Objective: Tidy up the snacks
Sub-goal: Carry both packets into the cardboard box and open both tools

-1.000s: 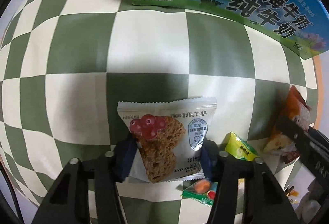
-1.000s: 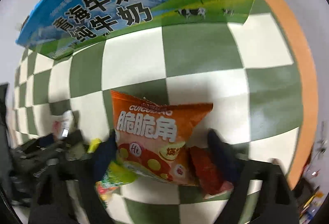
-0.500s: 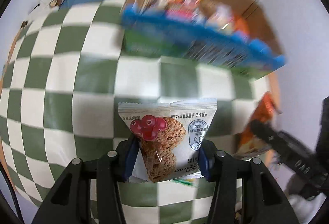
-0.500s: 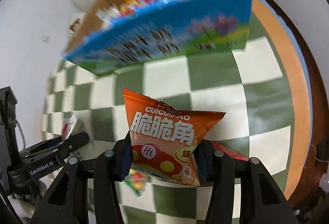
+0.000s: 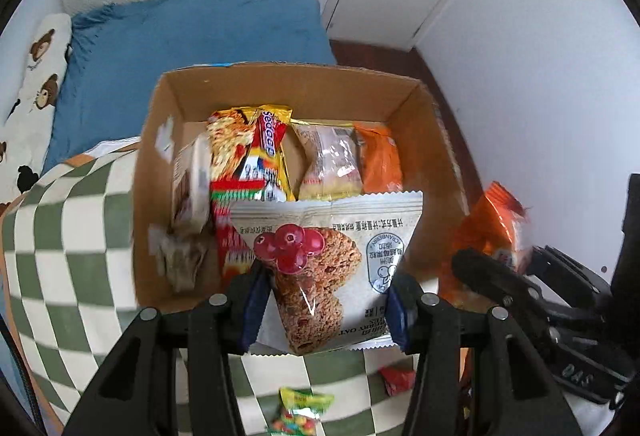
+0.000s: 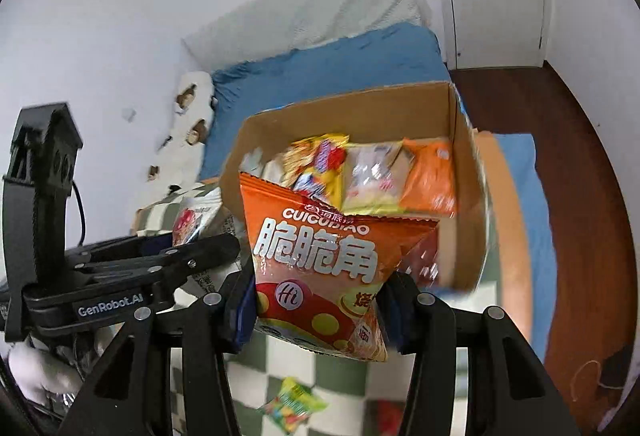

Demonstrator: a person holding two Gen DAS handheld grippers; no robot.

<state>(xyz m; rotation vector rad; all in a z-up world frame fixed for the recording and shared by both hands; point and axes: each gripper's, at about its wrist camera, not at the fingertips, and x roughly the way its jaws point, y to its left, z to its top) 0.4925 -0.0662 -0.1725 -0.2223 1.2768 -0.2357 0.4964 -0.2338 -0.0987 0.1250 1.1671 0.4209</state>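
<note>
On the left, the left gripper [image 5: 324, 310] is clamped on a white oat-bar packet [image 5: 328, 260], its pads pressing the packet's two sides. The packet hangs in the air in front of the near wall of the cardboard box [image 5: 148, 172], roughly level with the rim, and is not yet over the opening. Inside the box stand several snacks upright in a row: a pale packet on the left, a red-and-yellow noodle pack [image 5: 248, 156], a clear-wrapped cake [image 5: 330, 160] and an orange bag [image 5: 380, 164]. There looks to be free room at the near side of the box.

Further right, the right gripper [image 6: 320, 310] has just been closing and now pinches an orange chip bag [image 6: 320, 252] by its lower half; the bag is puffy and sticks up ahead of the fingers, again in front of the box [image 6: 466, 196] and not yet inside it.

Below both grippers, on the green-and-white checked cloth [image 5: 68, 220], a small green candy packet [image 5: 300, 406] and a red wrapper [image 5: 398, 378] lie loose.

The step in hand is, I judge, the carry: both snacks are held off the cloth and being brought to the box. The next move calls for taking each packet forward over the near wall, lowering it into the free space, then opening the gripper. The two grippers are near each other, so going in one at a time, or well apart, would avoid a clash. The loose candy and wrapper remain to be collected afterwards.
</note>
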